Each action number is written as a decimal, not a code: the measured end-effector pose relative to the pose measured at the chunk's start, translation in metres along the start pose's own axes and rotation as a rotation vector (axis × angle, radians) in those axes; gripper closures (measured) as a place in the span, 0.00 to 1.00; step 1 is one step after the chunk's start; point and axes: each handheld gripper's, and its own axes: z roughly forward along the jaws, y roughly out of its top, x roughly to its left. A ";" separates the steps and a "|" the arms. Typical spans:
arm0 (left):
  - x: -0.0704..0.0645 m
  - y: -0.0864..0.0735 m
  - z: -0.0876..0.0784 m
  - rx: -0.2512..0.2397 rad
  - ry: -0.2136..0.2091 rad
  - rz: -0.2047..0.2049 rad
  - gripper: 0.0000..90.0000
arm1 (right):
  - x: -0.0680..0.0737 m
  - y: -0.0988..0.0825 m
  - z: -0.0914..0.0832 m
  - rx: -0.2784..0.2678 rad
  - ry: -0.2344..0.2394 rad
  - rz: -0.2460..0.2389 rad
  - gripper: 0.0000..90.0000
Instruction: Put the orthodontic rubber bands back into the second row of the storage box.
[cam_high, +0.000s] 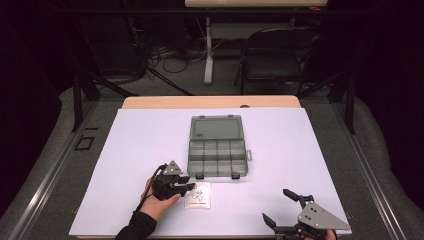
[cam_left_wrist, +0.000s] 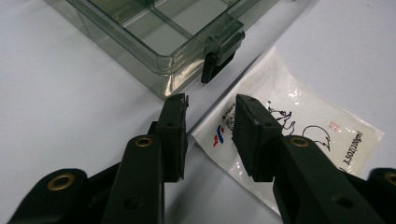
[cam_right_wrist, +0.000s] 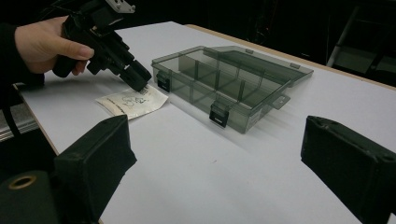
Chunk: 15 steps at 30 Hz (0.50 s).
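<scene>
Dark room; a black folding chair (cam_high: 276, 52) stands beyond the table (cam_high: 210, 102).

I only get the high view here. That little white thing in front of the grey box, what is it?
Observer: A flat white packet with printed drawings and text, seen from the left gripper view.
Operator: Is the left gripper holding it?
Observer: No. The left gripper is open, its jaws astride the packet's corner.
Operator: And the box, anything inside?
Observer: The clear box shows bare compartments in the right gripper view, its lid folded back flat.
</scene>
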 end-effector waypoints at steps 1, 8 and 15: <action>0.000 0.000 0.000 0.001 0.004 0.004 0.74 | 0.000 0.000 0.000 0.000 0.000 0.000 0.09; -0.003 0.000 -0.001 0.017 0.024 0.031 0.86 | 0.000 0.000 0.000 0.010 0.002 0.000 0.09; -0.005 0.000 -0.003 0.031 0.022 0.052 0.96 | 0.000 0.000 0.000 0.007 0.003 0.001 0.09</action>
